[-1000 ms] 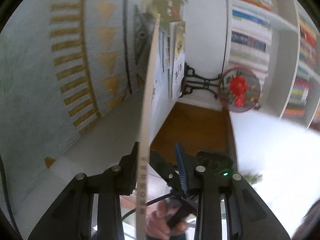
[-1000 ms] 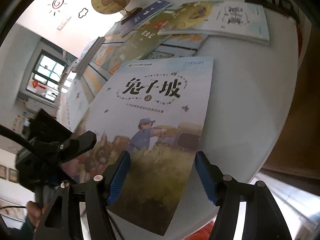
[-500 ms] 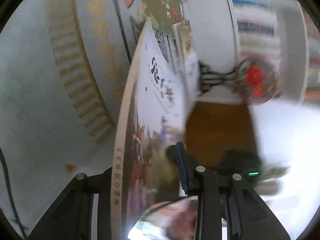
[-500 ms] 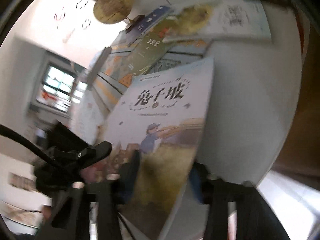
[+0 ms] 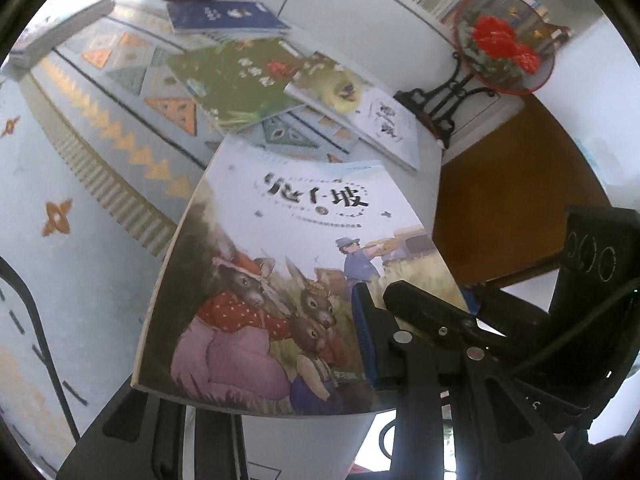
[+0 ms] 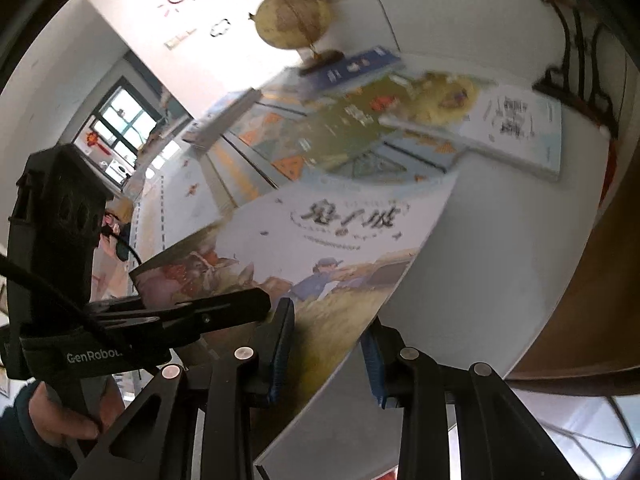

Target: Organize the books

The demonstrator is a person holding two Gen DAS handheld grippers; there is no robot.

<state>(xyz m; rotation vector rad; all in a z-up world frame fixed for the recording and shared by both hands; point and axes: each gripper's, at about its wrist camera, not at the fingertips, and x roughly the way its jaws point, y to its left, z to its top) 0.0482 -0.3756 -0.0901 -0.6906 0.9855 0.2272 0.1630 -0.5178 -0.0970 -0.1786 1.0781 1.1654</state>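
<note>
Both hand-held grippers, left [image 5: 256,364] and right [image 6: 328,346], clamp the book [image 5: 304,280] near 1 edge; you risk it pivoting and slipping onto the tabletop [image 6: 500,248].

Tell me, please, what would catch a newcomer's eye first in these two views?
Most likely the picture book with rabbits on its cover, filling the middle, lifted off the patterned cloth and gripped by both the left gripper and the right gripper. Behind it lie more books, with a red-flowered round fan at the table's far right and a globe at the back.
</note>
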